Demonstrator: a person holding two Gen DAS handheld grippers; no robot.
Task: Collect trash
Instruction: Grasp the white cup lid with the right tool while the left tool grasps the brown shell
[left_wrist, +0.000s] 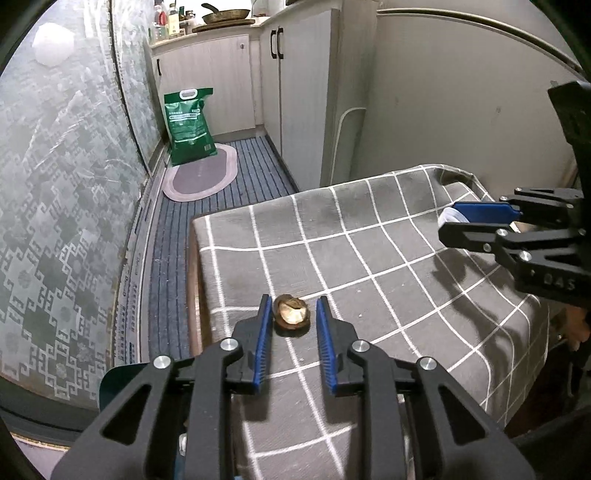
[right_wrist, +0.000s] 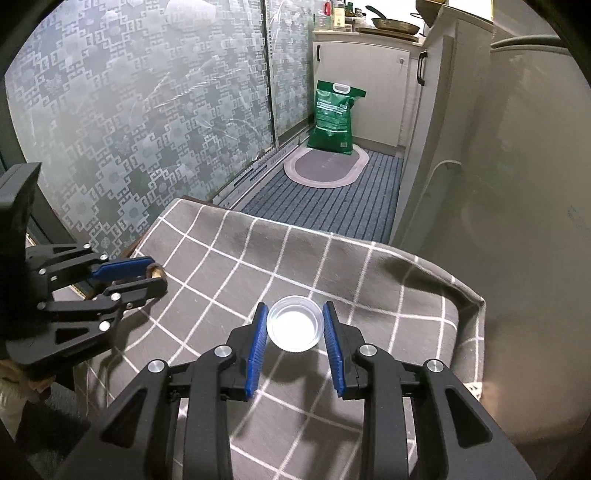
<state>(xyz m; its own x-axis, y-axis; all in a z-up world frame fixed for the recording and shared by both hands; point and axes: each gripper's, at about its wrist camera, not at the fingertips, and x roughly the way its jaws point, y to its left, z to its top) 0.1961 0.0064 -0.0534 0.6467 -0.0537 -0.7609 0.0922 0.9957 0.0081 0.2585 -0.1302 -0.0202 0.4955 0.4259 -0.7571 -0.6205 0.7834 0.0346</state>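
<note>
A brown nutshell (left_wrist: 290, 314) sits between the blue pads of my left gripper (left_wrist: 293, 302), which is shut on it just above the grey checked tablecloth (left_wrist: 369, 240) near the table's left edge. In the right wrist view, a small round white cap (right_wrist: 293, 326) is held between the pads of my right gripper (right_wrist: 294, 305), with its shadow on the cloth (right_wrist: 240, 258) below. My left gripper (right_wrist: 157, 274) shows at the left with the shell (right_wrist: 158, 272) in its tips. My right gripper (left_wrist: 447, 218) shows at the right edge with the cap (left_wrist: 448, 217).
A green bag (left_wrist: 189, 125) stands on an oval mat (left_wrist: 201, 177) on the striped floor beyond the table. White cabinets (left_wrist: 295, 92) and a pale appliance (left_wrist: 461, 110) line the right. A patterned glass door (left_wrist: 55, 184) runs along the left.
</note>
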